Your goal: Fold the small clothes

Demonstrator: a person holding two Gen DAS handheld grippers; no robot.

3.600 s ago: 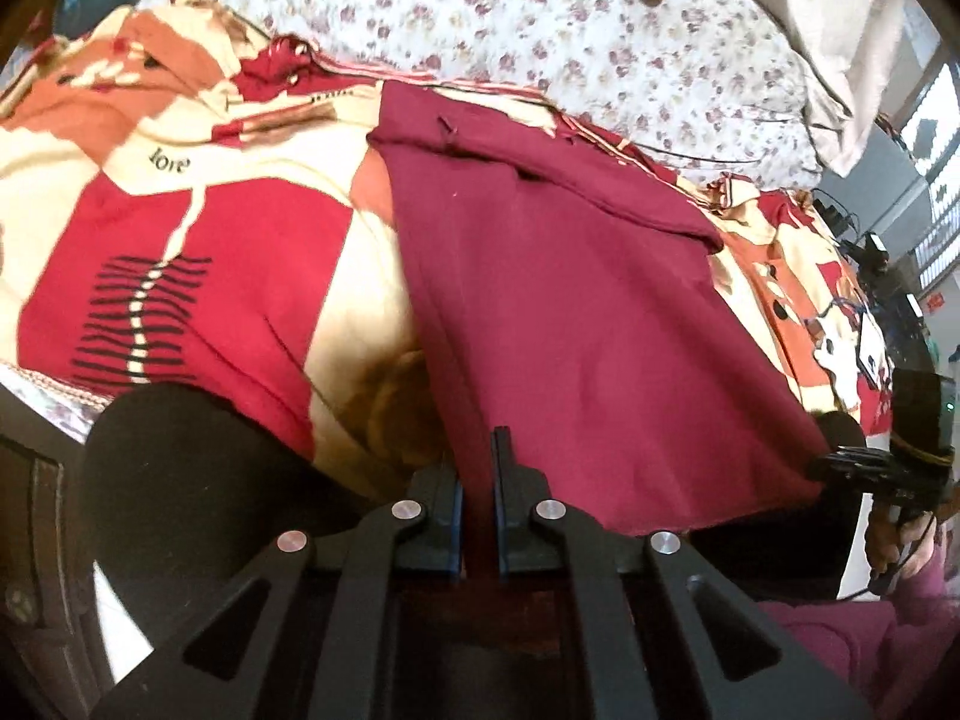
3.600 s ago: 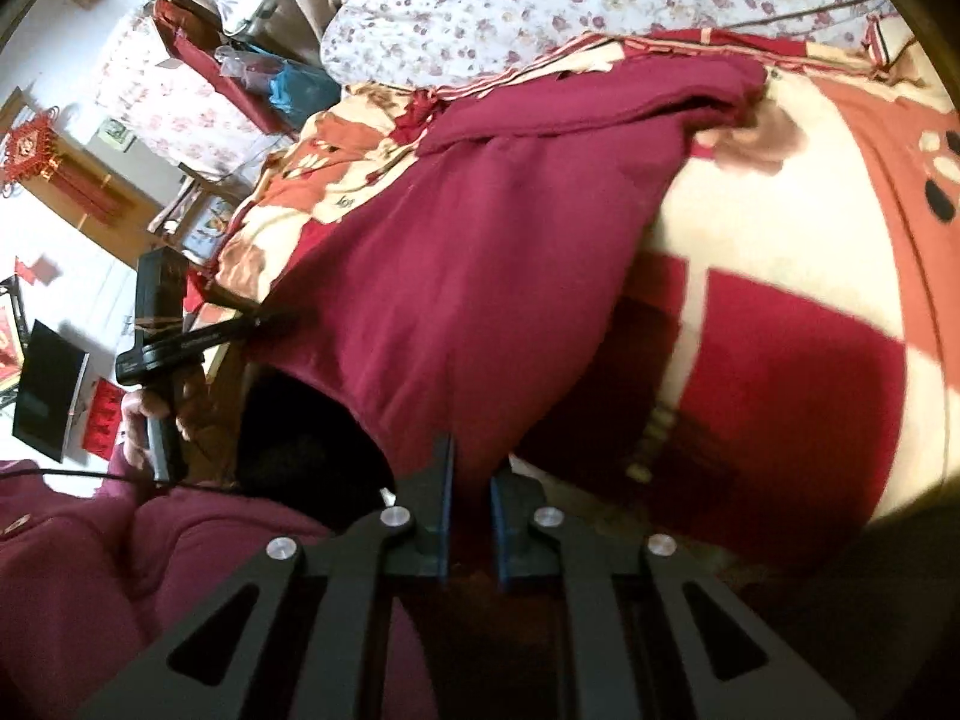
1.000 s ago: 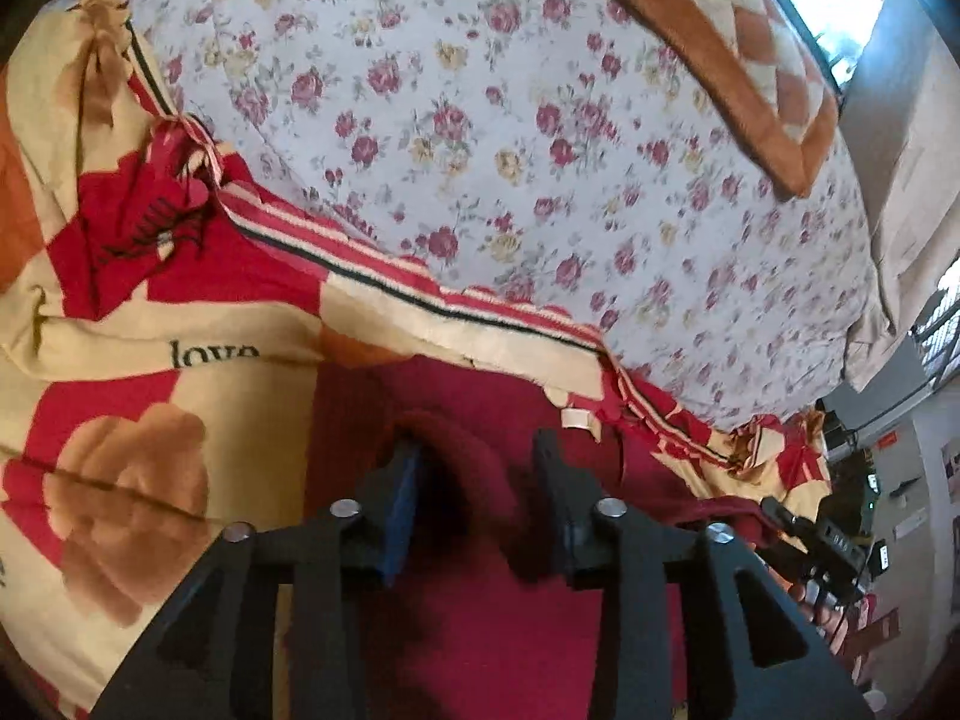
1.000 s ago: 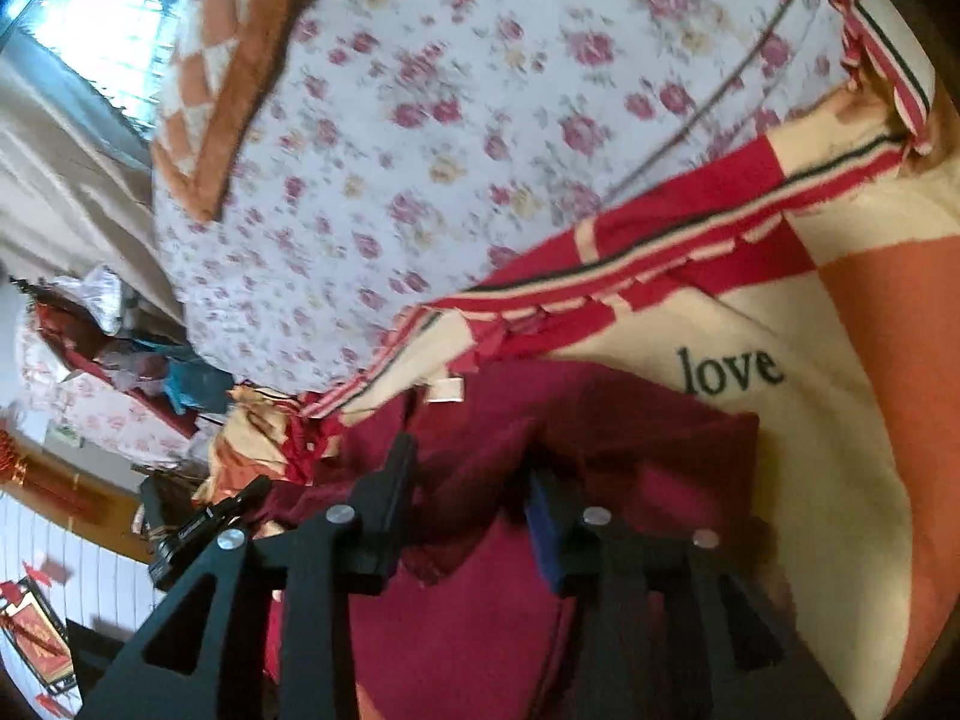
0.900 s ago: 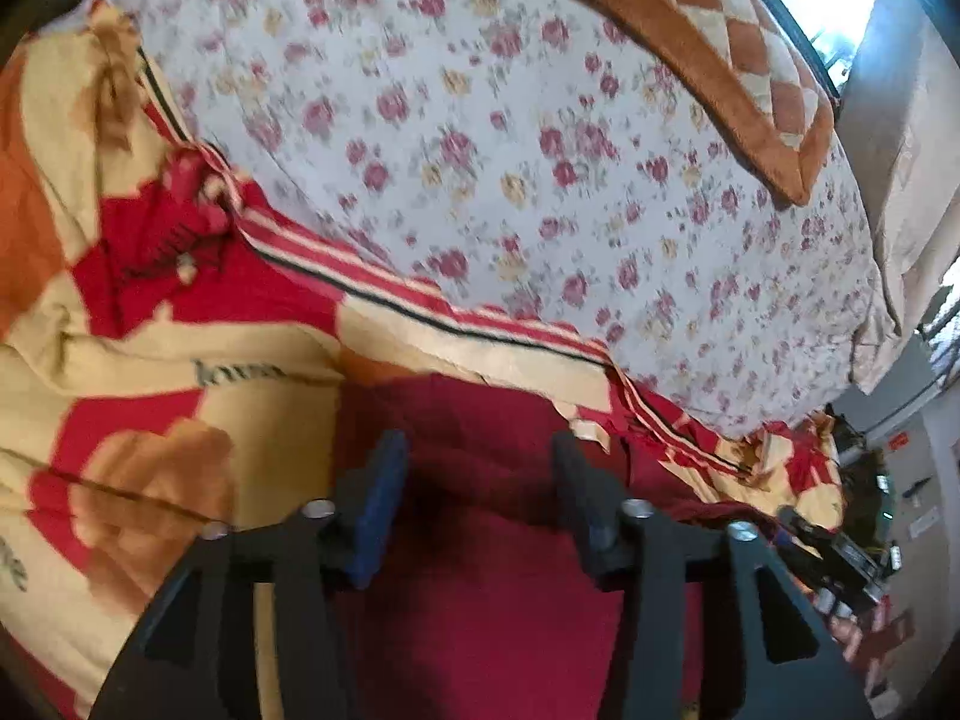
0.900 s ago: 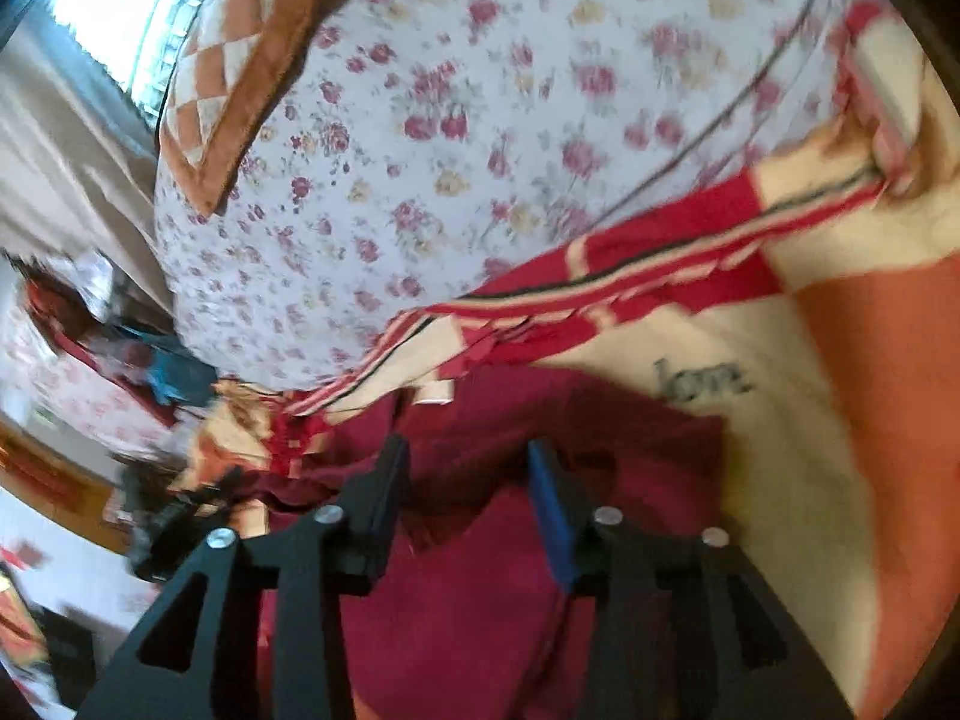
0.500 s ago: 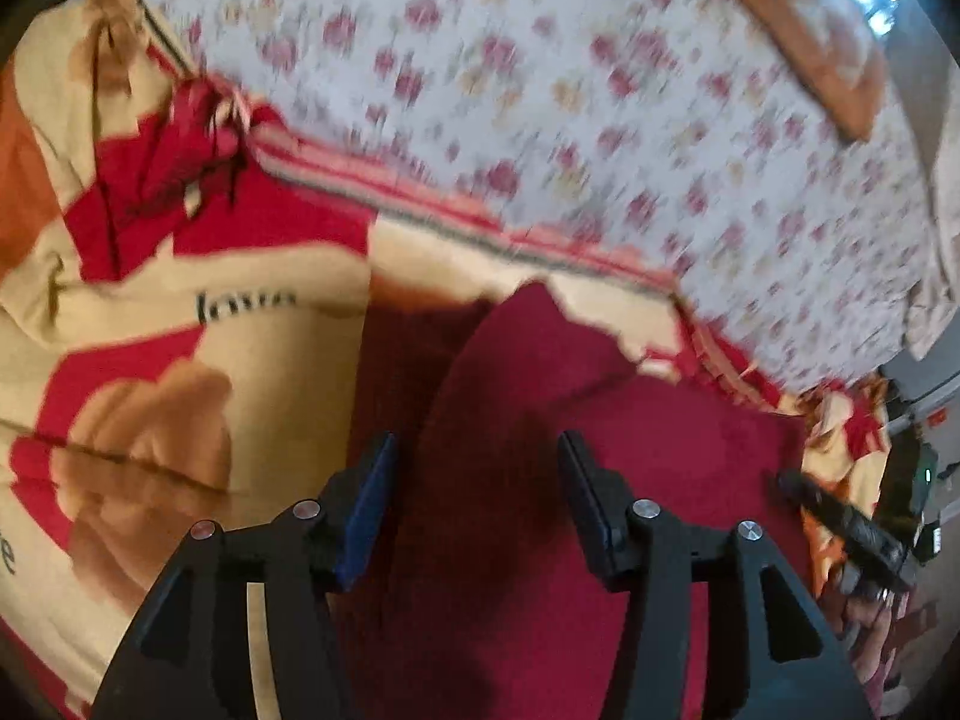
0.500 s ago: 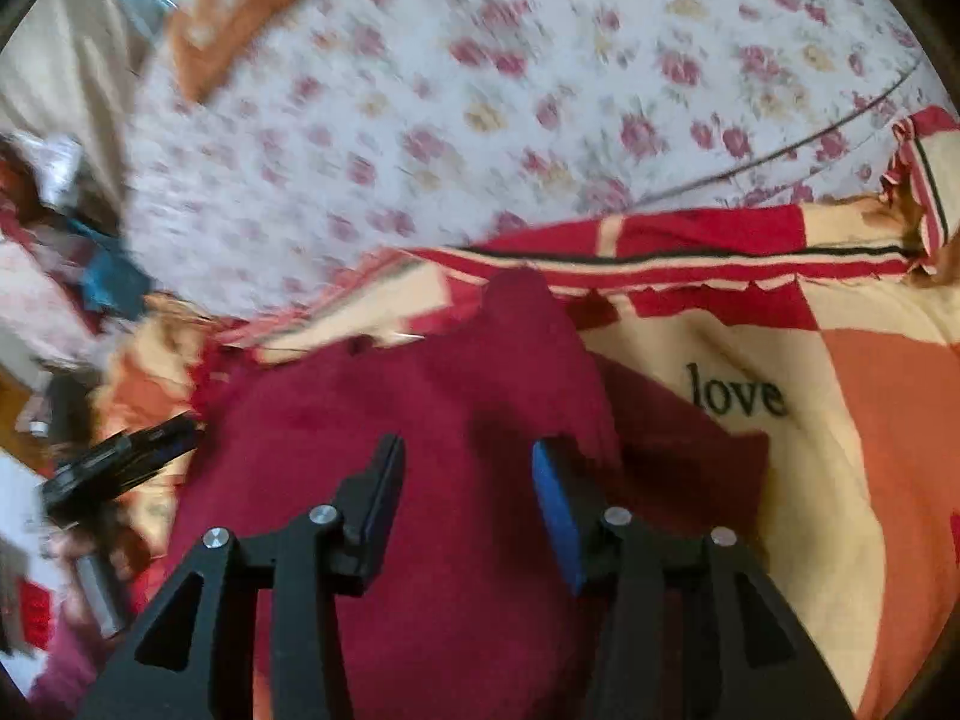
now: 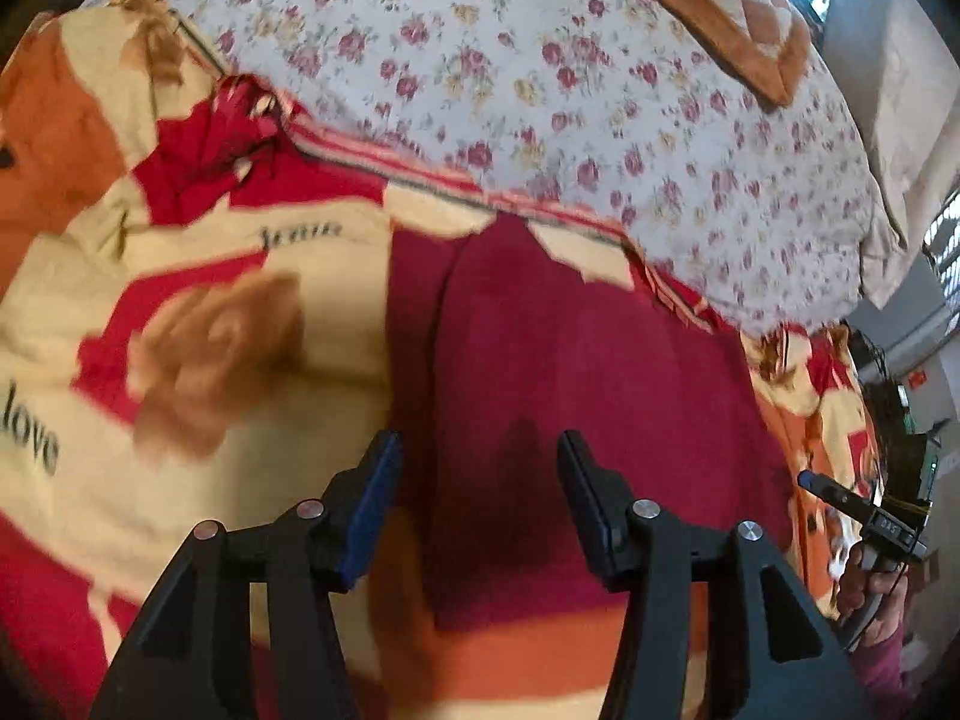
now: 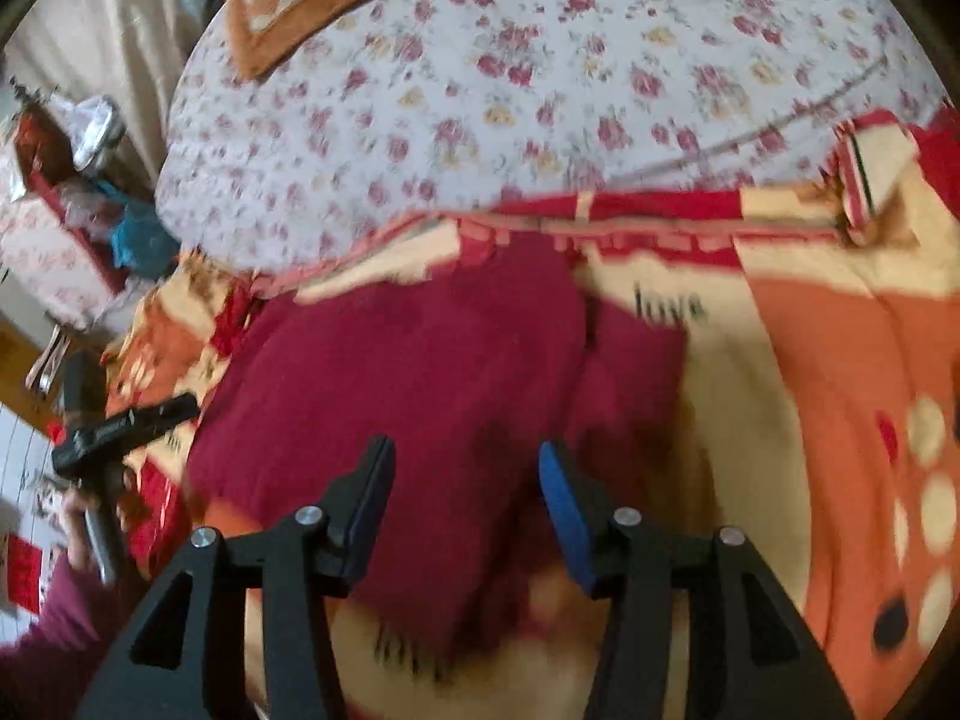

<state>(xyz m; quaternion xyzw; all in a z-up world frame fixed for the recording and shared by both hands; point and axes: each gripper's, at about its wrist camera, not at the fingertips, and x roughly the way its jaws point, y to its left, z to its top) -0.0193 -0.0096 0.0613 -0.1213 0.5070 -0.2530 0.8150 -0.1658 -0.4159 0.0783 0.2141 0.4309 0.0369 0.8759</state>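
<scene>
A dark red garment [image 9: 570, 372] lies folded on the patterned blanket [image 9: 198, 312]; the right wrist view shows the same garment [image 10: 408, 384] from the other side. My left gripper [image 9: 477, 462] hovers open above its near left part, nothing between the fingers. My right gripper [image 10: 465, 474] hangs over the garment's near right part, its jaws opening and empty. Each gripper shows in the other's view: the right one [image 9: 864, 510] at the far right edge in a hand, the left one [image 10: 120, 426] at the far left.
A white quilt with small red flowers [image 9: 540, 60] lies behind the garment. An orange checked cushion [image 9: 720, 6] rests on it. A sleeve in dark red [image 10: 42, 648] shows at the lower left of the right wrist view. Clutter stands beyond the bed [image 10: 78, 168].
Both grippers let go of the garment's far edge and opened. They drew back toward me, and the folded garment now lies flat on the blanket.
</scene>
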